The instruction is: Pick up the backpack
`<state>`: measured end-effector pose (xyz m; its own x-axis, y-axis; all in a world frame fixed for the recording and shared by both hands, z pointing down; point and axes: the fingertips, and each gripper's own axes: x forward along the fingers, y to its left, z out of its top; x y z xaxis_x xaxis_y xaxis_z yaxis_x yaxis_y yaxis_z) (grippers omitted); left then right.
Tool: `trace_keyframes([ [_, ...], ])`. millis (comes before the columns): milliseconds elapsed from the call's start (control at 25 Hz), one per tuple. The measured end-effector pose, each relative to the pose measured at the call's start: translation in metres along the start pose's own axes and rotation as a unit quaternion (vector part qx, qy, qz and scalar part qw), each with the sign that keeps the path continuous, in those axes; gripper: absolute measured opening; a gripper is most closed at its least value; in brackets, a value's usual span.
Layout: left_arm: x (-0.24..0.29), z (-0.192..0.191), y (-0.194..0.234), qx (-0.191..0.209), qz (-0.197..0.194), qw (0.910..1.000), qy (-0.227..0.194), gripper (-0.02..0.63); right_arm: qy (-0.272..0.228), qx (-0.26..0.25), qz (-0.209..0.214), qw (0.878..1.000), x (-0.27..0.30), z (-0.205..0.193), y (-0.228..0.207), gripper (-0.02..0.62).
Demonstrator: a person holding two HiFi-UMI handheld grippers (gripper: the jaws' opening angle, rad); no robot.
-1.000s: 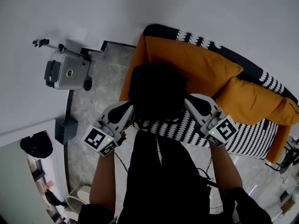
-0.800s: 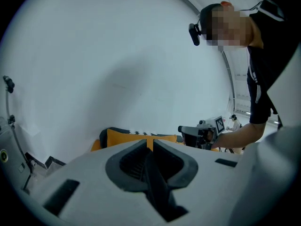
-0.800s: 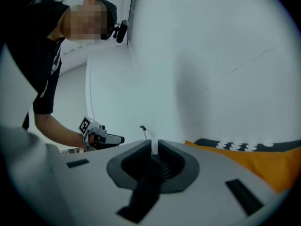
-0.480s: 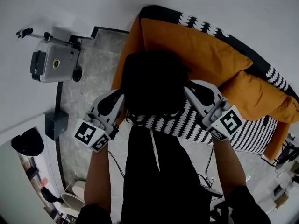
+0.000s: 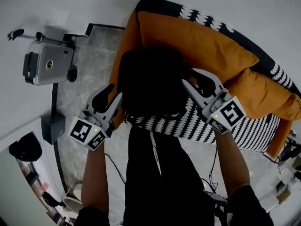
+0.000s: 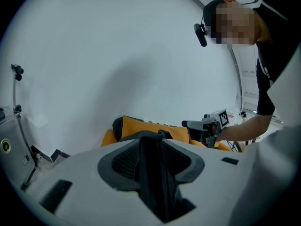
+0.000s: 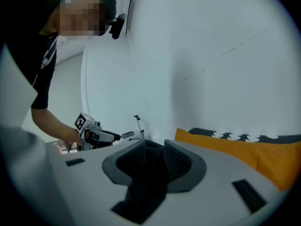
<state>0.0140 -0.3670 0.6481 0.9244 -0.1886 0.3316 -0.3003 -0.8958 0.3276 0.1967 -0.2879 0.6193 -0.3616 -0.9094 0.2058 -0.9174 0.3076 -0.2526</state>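
The black backpack (image 5: 150, 81) rests against the front of the orange sofa cushion (image 5: 197, 46), just above the person's legs. My left gripper (image 5: 110, 97) is at its left side and my right gripper (image 5: 195, 84) at its right side. Both pairs of jaws have just been opening and now stand apart. In the left gripper view a black strap (image 6: 155, 173) still lies loose between the ribbed pads (image 6: 123, 161). In the right gripper view black fabric (image 7: 146, 185) likewise hangs between the pads (image 7: 178, 160), unpressed.
The sofa's black-and-white patterned seat (image 5: 254, 131) runs to the right under the orange cushions. A grey suitcase (image 5: 44, 65) stands on the tiled floor at the left. Further down are a small dark box (image 5: 51, 127) and a black bag (image 5: 26, 149). Cables lie on the floor by the legs.
Both grippers have come down with the backpack toward the sofa. Their jaws, shut on it before, now stand open, and the left gripper has drawn a little outward to the left.
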Motion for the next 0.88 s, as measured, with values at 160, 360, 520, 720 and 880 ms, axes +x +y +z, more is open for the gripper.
trace_keyframes([
  [160,0.012,-0.003,0.011,0.007,0.004,1.0,0.004,0.156,0.029,-0.003,-0.004,1.0,0.006,-0.019,-0.009,0.126],
  [360,0.023,-0.009,0.017,0.02,-0.001,0.9996,0.022,0.161,0.048,-0.003,-0.01,0.999,0.016,-0.032,-0.016,0.13],
  [520,0.031,-0.01,0.019,0.06,-0.004,0.9973,0.041,0.163,0.069,-0.008,-0.02,0.997,0.022,-0.041,-0.021,0.13],
  [720,0.044,-0.012,0.016,0.102,-0.017,0.9926,0.064,0.164,0.102,-0.017,-0.042,0.994,0.025,-0.054,-0.034,0.13],
  [880,0.051,-0.019,0.018,0.107,-0.026,0.9908,0.078,0.165,0.114,-0.018,-0.037,0.993,0.03,-0.064,-0.036,0.13],
])
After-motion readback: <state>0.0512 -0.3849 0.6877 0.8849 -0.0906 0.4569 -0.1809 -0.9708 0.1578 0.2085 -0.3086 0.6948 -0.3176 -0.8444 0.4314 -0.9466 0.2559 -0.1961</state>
